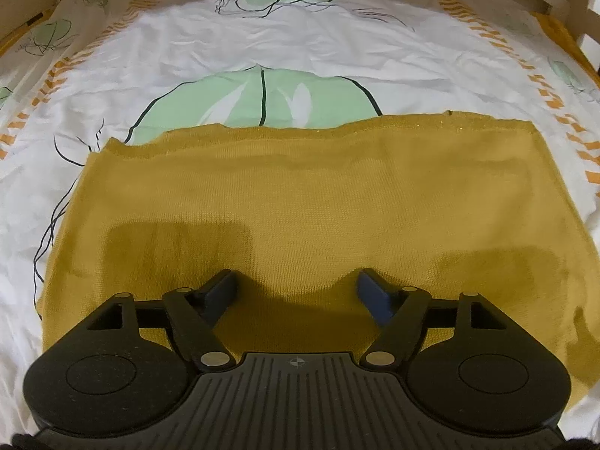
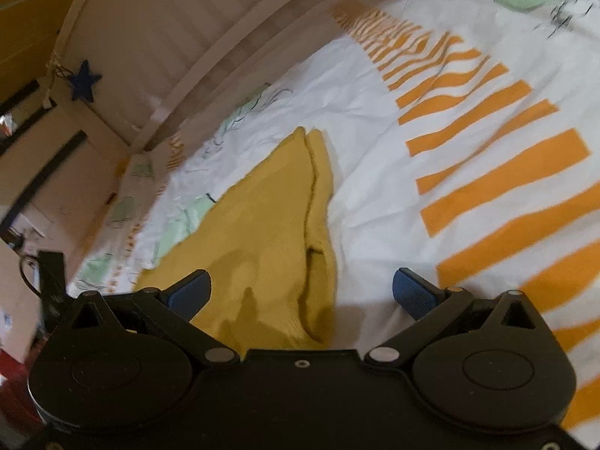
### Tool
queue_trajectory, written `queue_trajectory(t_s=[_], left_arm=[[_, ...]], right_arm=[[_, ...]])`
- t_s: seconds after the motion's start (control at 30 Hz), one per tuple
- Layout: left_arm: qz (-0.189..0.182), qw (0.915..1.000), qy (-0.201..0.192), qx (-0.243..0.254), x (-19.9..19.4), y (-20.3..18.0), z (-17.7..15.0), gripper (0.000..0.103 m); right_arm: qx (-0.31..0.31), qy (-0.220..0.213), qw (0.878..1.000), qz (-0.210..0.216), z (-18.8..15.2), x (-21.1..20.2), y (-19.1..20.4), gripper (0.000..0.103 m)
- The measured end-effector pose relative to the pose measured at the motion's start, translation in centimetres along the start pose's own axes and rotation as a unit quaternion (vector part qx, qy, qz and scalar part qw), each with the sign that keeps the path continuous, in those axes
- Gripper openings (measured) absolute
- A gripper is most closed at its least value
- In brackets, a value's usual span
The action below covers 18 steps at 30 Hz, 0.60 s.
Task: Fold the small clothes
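**A:** Starting closest in, what are the two tools doing?

**B:** The left gripper (image 1: 298, 292) is hovering with its jaws spread wide and nothing between them. The right gripper (image 2: 302, 292) is doing the same, released and empty; its view is blurring, so I'm judging it to be in motion.

**A:** And where is the garment lying?

**B:** The mustard knit garment (image 1: 300, 202) is lying flat on the bed sheet (image 1: 262, 48), directly under and ahead of the left jaws, filling the space beyond them. In the right wrist view, the same garment (image 2: 270, 225) is sitting under the left-hand finger and running forward between the jaws, tapering away.

**A:** Is any folding showing?

**B:** I'm reading it as partly done. From the left view it is forming a fairly tidy rectangle with an uneven far edge. From the right view, layered edges are stacking along a seam ahead of the jaws, suggesting at least one fold.

**A:** What is left?

**B:** Probably another fold to make it compact, then smoothing; neither tool is gripping yet.

**A:** And farther out?

**B:** Beyond the garment, the sheet's green leaf print (image 1: 262, 101) and orange stripes (image 2: 487, 172) are showing, then the pale bed frame (image 2: 180, 37).
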<state>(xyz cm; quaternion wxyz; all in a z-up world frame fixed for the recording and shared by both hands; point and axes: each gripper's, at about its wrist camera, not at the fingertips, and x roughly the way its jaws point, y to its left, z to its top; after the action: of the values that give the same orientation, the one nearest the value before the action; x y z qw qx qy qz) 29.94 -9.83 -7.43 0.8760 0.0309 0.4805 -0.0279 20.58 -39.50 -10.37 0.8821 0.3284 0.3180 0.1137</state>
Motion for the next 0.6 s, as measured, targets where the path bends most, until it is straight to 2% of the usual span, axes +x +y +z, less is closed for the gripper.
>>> queue_trajectory(t_s=[0.3, 0.6], left_arm=[[-0.004, 1.0000, 0.002, -0.003, 0.1, 0.0, 0.1, 0.073], [-0.006, 1.0000, 0.001, -0.007, 0.1, 0.1, 0.1, 0.073]], right_arm=[[0.037, 0.079, 0.992, 0.091, 3.0, 4.0, -0.5, 0.103], [0.035, 0.105, 0.988, 0.108, 4.5, 7.4, 0.5, 0.103]])
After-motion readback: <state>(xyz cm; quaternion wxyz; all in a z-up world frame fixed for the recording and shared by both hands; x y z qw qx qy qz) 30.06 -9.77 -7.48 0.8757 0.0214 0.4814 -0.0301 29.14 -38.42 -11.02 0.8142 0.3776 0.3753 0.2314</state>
